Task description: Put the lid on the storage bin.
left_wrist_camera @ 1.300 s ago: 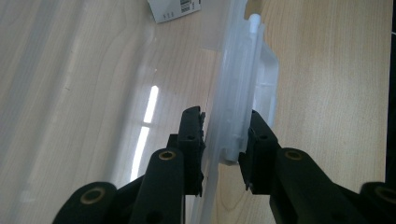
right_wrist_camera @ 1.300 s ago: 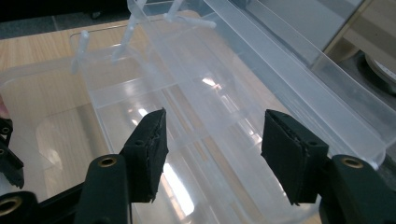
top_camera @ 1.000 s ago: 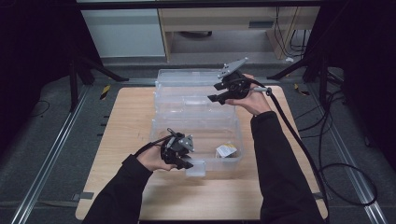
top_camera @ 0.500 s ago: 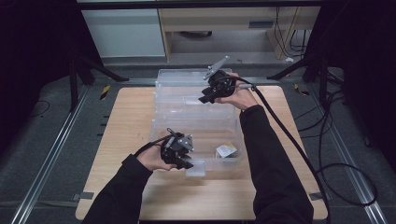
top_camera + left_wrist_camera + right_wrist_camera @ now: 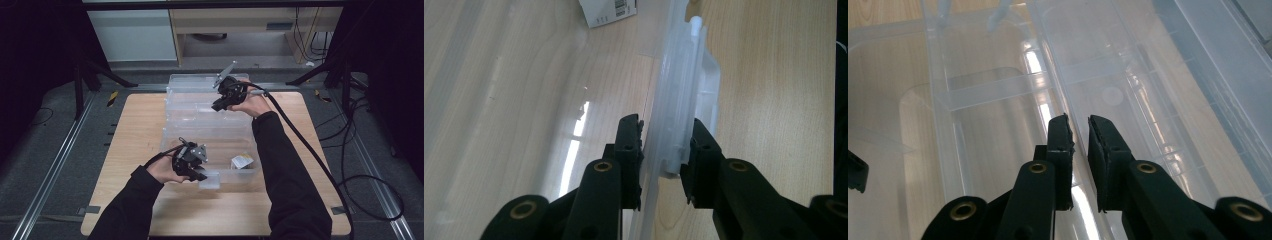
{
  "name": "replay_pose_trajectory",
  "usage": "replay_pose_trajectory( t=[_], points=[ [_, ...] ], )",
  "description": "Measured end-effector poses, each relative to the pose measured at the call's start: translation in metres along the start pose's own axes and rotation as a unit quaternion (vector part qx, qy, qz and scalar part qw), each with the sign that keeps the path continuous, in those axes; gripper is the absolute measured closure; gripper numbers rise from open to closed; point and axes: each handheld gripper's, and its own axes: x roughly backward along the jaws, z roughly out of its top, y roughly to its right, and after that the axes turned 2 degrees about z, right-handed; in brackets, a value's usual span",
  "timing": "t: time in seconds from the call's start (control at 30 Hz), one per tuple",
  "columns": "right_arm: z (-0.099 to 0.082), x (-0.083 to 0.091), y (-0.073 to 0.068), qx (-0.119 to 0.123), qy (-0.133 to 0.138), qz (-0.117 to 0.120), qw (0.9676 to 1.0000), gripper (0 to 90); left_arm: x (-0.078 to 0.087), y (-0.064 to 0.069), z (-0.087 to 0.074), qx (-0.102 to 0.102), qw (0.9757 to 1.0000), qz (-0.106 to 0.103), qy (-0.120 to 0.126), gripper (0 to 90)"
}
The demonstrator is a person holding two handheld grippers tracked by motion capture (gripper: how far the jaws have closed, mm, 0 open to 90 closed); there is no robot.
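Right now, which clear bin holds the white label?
The near bin, whose front rim the left gripper clamps; the label lies at its right end. The far bins hold none.

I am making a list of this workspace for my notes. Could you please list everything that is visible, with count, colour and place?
clear plastic bins: several, transparent, nested or stacked in the middle of the table.
white label: one, white with print, inside the near bin.
table: one, light wood, under the bins.
cabinet: one, white, beyond the table.
left gripper: one, black, shut on the near bin's handle rim.
right gripper: one, black, jaws just closing on a thin wall of the far bins.
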Motion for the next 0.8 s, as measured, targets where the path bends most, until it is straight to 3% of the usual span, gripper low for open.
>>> replay_pose_trajectory(
  t=[0.23, 0.4, 0.8],
  points=[
    [0.001, 0.004, -0.002, -0.007, 0.001, 0.014, 0.9999, 84.0, 0.0, 0.001, 0.0, 0.001, 1.0, 0.006, 0.002, 71.9],
    [0.002, 0.01, -0.006, -0.003, 0.006, 0.043, 0.9991, 86.0, 0.0, 0.001, 0.0, -0.001, 1.0, 0.006, 0.0, 71.8],
    [0.006, 0.022, -0.027, 0.016, -0.02, 0.052, 0.9983, 87.8, -0.001, 0.002, 0.0, -0.003, 1.0, 0.001, 0.006, 71.4]
  ],
)
